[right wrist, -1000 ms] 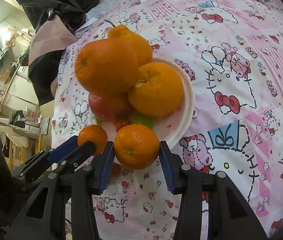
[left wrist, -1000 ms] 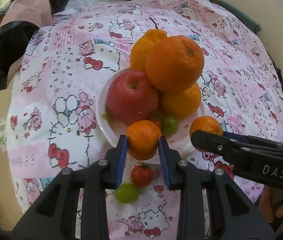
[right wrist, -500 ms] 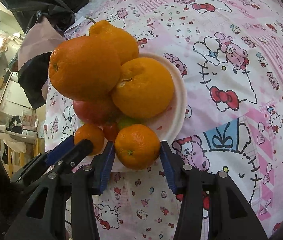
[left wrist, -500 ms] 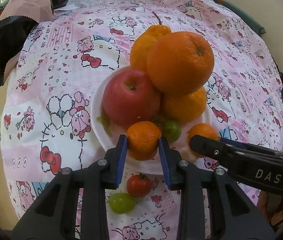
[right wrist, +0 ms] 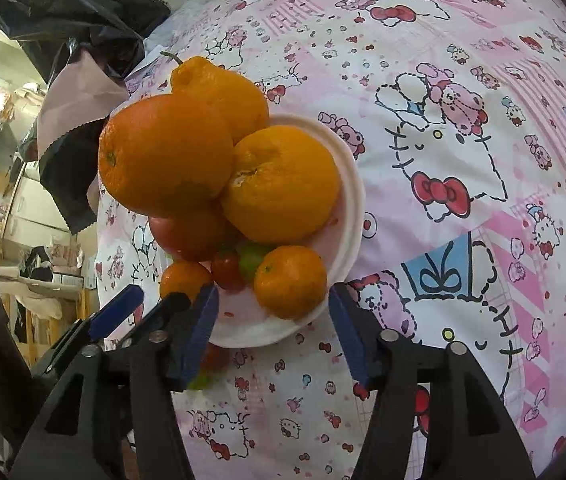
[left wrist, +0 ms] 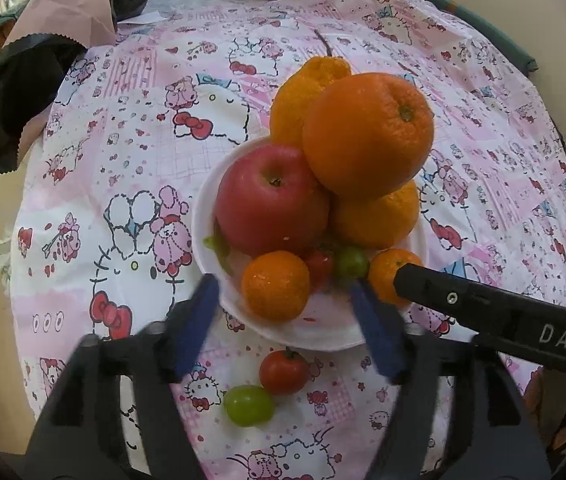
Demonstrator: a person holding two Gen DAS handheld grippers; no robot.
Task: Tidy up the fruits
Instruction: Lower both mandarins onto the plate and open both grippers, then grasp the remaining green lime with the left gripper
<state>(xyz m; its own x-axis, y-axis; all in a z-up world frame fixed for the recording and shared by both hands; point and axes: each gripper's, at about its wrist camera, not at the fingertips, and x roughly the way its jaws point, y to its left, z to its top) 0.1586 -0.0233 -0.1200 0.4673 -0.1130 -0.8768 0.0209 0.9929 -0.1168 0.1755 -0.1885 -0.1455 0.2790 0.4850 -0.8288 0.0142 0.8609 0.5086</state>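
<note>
A white plate [left wrist: 323,334] [right wrist: 349,184] holds a red apple [left wrist: 271,200], a big orange [left wrist: 367,136] stacked on other oranges, and a cherry tomato and grape between them. Two small mandarins rest at the plate's near rim: one [left wrist: 275,285] [right wrist: 181,278] between my open left gripper's [left wrist: 283,320] fingers, one [right wrist: 290,281] [left wrist: 389,270] between my open right gripper's [right wrist: 271,328] fingers. Neither gripper touches its mandarin. A loose cherry tomato [left wrist: 283,372] and green grape [left wrist: 249,405] lie on the cloth below the plate.
The round table wears a pink cartoon-print cloth [left wrist: 123,160] [right wrist: 463,120]. Dark and pink bags [left wrist: 43,40] lie at the far left edge. The right gripper's arm [left wrist: 503,320] crosses the left wrist view at the right.
Both grippers have opened and released their mandarins, which now sit on the plate's near rim. Both grippers have drawn back slightly.
</note>
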